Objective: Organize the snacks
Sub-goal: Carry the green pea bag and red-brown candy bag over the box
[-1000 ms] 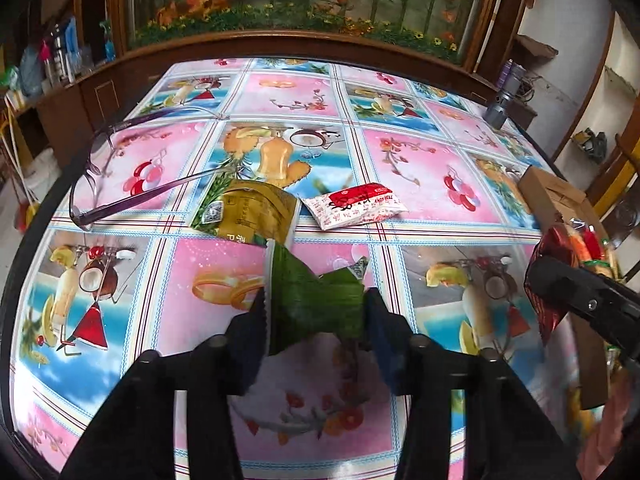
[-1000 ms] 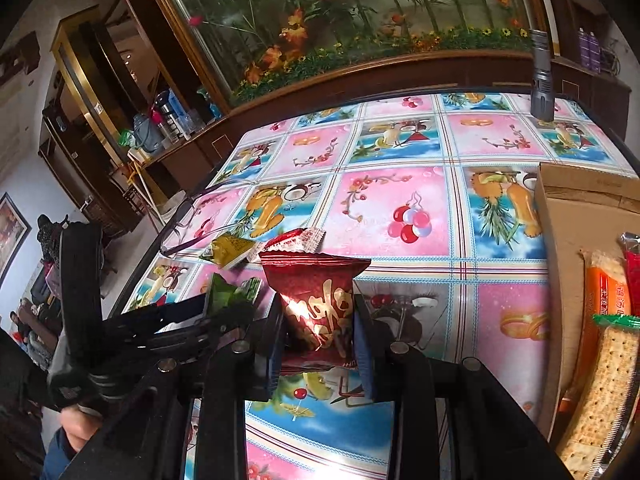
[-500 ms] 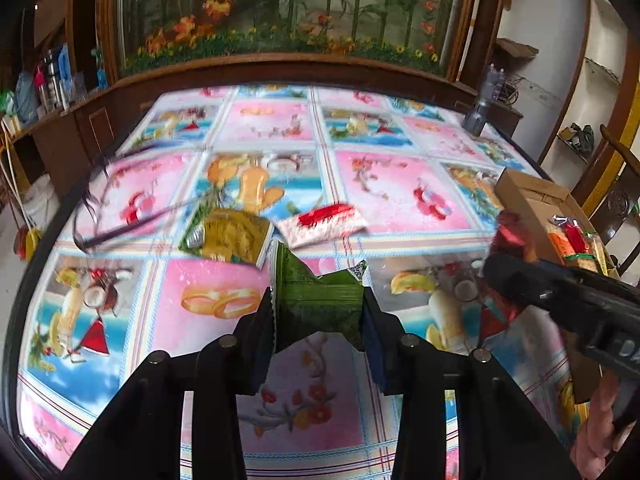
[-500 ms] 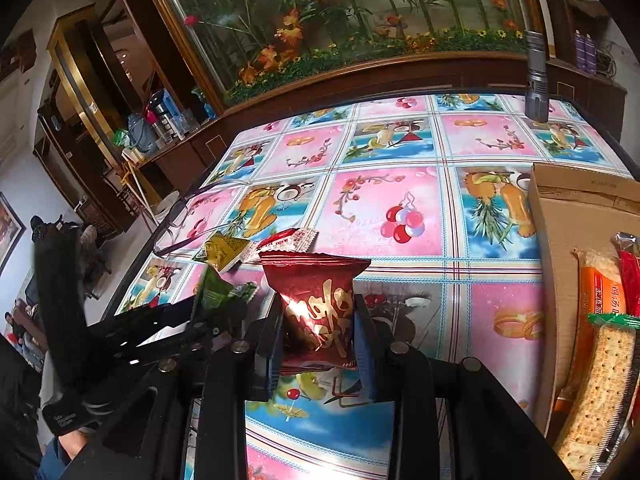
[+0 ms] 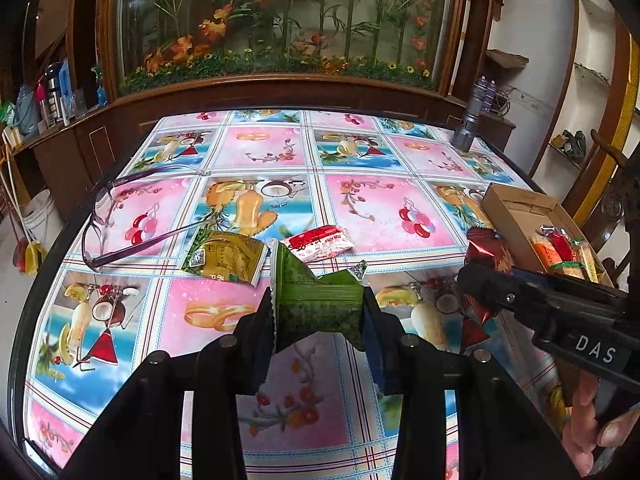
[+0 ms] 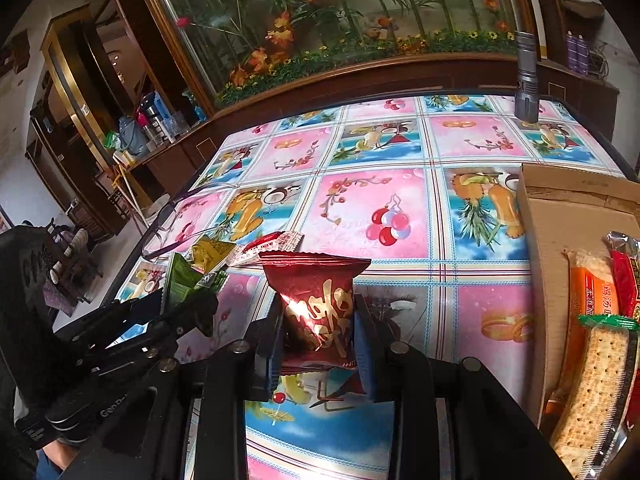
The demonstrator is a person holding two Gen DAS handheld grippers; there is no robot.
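Left tool [image 5: 318, 320] is pinching a green snack pack [image 5: 316, 304] w/ both pads squeezing its sides, crumpling it a bit, and it's hanging clear above the counter [image 5: 360, 152]. Right tool [image 6: 318, 340] is doing the same thing w/ a dark red snack pack [image 6: 316, 300], jaws clamped on its lower half, pack standing upright btwn them, also off the counter. So both hands are loaded at once, folks.

Over on the right side the cardboard box [image 6: 560, 232] is sitting open, and it's already holding stuff: an orange-wrapped cracker pack [image 6: 592, 292], a clear-wrapped cracker sleeve [image 6: 600, 384], and a red pack [image 6: 626, 280] at the edge. Looks like that's where everything's going, so I'd say a good part of the job is done.

What's left out on the counter: a yellow-gold pack [image 5: 224, 256] and a red-and-white pack [image 5: 320, 242], lying close together, just beyond the green one. Those two haven't been touched yet, by the look of it.

Also lying around, not snacks: a pair of glasses [image 5: 120, 224] near the left edge and a grey flashlight [image 5: 468, 128] standing at the far corner.

My read: two packs in the air needing a drop into the box, two more waiting. Roughly halfway, maybe a bit past.
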